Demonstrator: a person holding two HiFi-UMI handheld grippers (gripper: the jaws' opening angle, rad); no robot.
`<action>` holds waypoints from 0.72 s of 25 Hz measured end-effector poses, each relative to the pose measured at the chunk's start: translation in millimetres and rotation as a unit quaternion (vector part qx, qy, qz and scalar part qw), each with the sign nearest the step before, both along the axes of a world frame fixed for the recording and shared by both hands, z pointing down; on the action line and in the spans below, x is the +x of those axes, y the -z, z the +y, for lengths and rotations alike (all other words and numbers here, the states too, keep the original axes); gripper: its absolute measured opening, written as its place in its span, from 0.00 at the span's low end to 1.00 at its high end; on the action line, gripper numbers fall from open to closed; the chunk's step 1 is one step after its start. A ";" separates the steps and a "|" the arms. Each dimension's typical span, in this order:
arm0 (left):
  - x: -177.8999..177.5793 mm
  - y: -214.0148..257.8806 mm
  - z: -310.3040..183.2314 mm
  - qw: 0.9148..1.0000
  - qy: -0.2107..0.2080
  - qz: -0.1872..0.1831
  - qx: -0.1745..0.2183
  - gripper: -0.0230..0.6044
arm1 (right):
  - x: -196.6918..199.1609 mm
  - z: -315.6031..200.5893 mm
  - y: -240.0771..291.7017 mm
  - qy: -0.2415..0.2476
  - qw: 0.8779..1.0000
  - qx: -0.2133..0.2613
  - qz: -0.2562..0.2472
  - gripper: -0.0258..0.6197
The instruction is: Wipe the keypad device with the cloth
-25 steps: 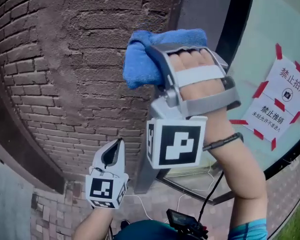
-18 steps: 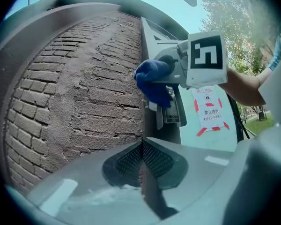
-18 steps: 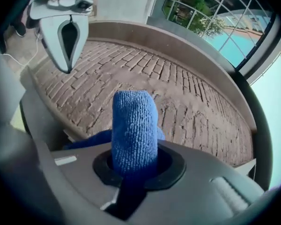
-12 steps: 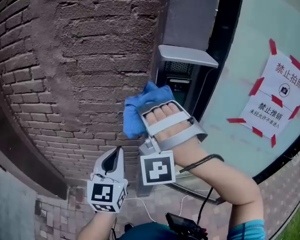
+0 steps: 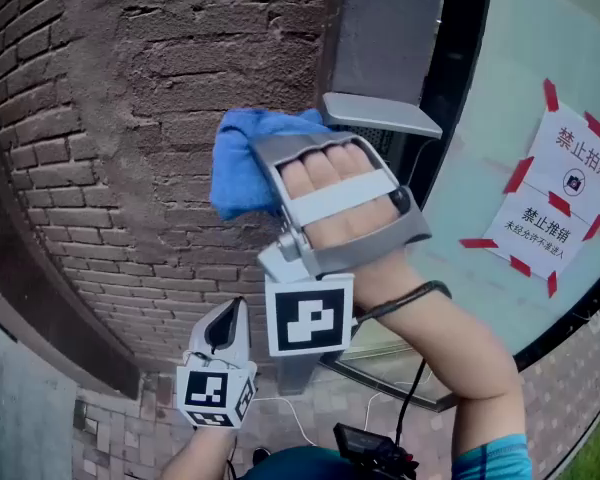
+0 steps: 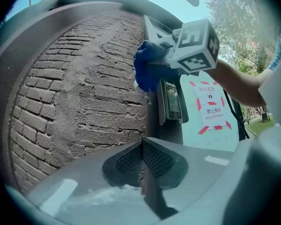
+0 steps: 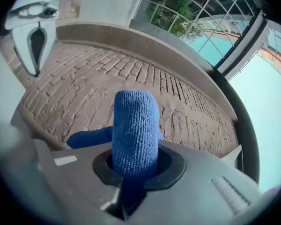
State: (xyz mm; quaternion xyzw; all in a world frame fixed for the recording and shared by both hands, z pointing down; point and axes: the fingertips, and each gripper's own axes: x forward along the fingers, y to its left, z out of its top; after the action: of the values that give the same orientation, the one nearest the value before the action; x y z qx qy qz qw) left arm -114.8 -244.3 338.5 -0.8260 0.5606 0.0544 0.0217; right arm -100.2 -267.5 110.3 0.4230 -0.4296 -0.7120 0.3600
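Keypad device point(image 6: 172, 101) was fixed upright on a dark post, between the brick wall point(image 5: 160, 118) to its left and a large glass panel point(image 5: 510, 88) to its right. A taped paper notice point(image 5: 570, 203) was on that glass. A flat grey hood point(image 5: 380, 115) projected over the top of the device. The left gripper view showed a small screen on its face. The keys themselves could not be made out.

The blue cloth point(image 5: 242, 168) was held up at the upper left of the device, just under the hood. Whether it was actually touching the face could not be confirmed from any view.

The right gripper point(image 5: 272, 173), worn on the person's hand point(image 5: 340, 193), had its jaws clamped on a bunched fold of the cloth, and a rounded wad stood out ahead of them. The left gripper point(image 5: 225, 333) hung low, well apart from the device, with its jaws together on nothing.

Assessment: the cloth looked soft, light and limp, with a fine pile. The present hold on a gathered fold seemed sound, since it left a padded front to wipe with. The device appeared rigid and firmly mounted, so it should not shift under pressure. Its screen and keys were probably the delicate parts and called for a light, flat pass. The hood overhang left little room above.
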 end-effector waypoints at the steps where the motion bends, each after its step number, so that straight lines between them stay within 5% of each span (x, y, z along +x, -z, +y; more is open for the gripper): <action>1: -1.3 0.9 0.6 1.000 0.002 0.001 0.002 0.04 | 1.9 -4.7 7.0 -0.009 1.000 0.003 -0.009 0.11; 7: -5.0 -1.2 1.0 1.000 0.004 0.001 0.000 0.04 | 25.2 -38.7 -31.6 -0.057 0.996 -0.061 -0.017 0.11; 18: 1.5 -13.8 -5.1 1.000 -0.007 -0.002 -0.015 0.04 | 34.5 -30.2 -126.6 -0.043 0.986 -0.158 -0.013 0.11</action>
State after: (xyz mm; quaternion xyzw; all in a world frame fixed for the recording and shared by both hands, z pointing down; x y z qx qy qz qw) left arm -113.3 -249.5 352.3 -0.8304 0.5554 0.0445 0.0097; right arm -65.7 -297.7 236.9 0.3878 -0.5229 -0.6137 0.4468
